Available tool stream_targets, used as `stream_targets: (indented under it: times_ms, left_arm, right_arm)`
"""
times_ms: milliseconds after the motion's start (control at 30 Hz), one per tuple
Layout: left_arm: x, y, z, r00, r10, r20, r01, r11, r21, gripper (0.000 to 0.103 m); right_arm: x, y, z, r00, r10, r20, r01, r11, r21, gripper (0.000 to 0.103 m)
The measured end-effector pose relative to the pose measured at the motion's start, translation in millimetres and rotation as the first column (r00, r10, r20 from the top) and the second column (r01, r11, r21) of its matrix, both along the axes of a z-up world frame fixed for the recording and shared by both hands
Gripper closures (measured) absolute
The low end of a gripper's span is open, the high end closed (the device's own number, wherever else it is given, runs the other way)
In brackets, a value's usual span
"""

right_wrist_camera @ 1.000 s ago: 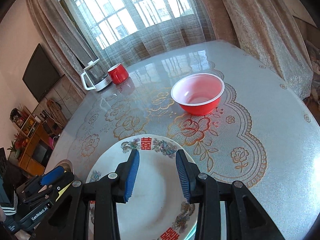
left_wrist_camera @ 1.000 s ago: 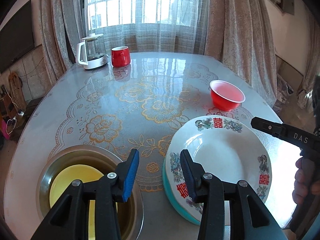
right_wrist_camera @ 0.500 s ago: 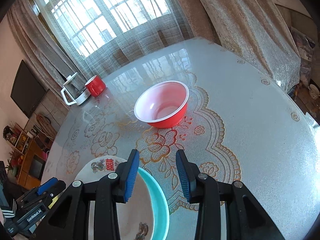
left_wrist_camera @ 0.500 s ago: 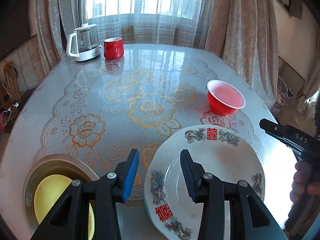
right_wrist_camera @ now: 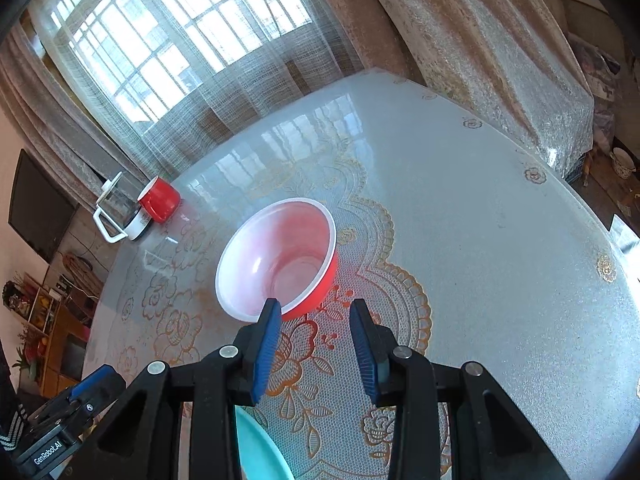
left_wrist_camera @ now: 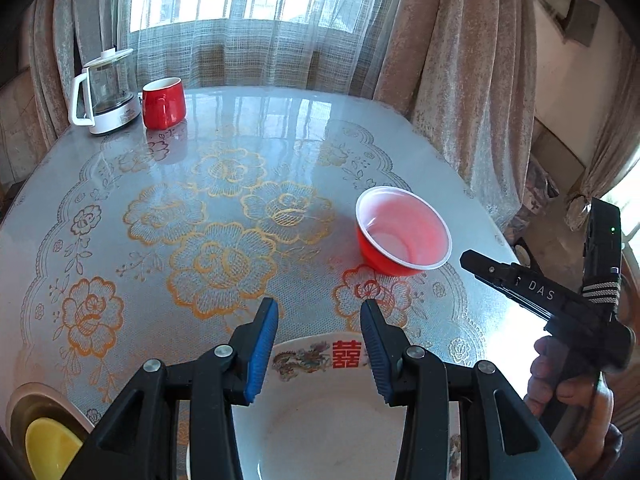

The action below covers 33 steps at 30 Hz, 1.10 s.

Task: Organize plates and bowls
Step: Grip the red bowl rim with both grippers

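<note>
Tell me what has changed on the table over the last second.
The right claw has moved off the decorated plate toward the red bowl, and the left claw has shifted from the metal basin to over the plate. Both are empty. The dishes, kettle and mug stayed put.

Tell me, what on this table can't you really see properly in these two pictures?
- White plate: left view, lower part cut off by the picture's edge and covered by the left gripper.
- Yellow dish: left view, cropped at the corner.
- Teal plate: right view, only a sliver shows behind the right gripper.
- Kettle: right view, too small to tell what's inside.
- Red bowl: right view, near rim hidden by a fingertip.
</note>
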<state>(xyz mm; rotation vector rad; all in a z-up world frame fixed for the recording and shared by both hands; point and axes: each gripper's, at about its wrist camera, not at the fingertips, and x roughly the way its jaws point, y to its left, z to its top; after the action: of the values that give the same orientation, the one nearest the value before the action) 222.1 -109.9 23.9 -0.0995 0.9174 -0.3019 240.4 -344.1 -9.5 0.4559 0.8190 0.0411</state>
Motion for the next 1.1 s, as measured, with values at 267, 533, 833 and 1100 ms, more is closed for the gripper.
stream_targets:
  times_ms: [267,533,833,1100]
  left_arm:
    - [45,-28,-14,0.998,0.001,-0.064,-0.004,0.999,-0.041,0.06]
    - [78,-48,-33,0.992,0.014,-0.127,-0.021,0.998,-0.056,0.06]
    - [85,-64,-43,0.987,-0.046,-0.152,0.033,0.996,-0.087,0.071]
    - [51,-46,-10,0.998,-0.048,-0.049,0.043,0.995,-0.086,0.071]
  right_arm:
    - [38,-14,-9,0.999,-0.021,-0.029,0.021,1.0,0.017,0.07]
    - [55,-14,-25,0.998,0.002,-0.061,-0.001,1.0,0.023,0.079]
    - [56,2,-24,0.996,0.068,-0.05,-0.069,0.997,-0.018,0.091]
    - [35,17,1,0.993,0.116,0.002,-0.116,0.993,-0.034,0.091]
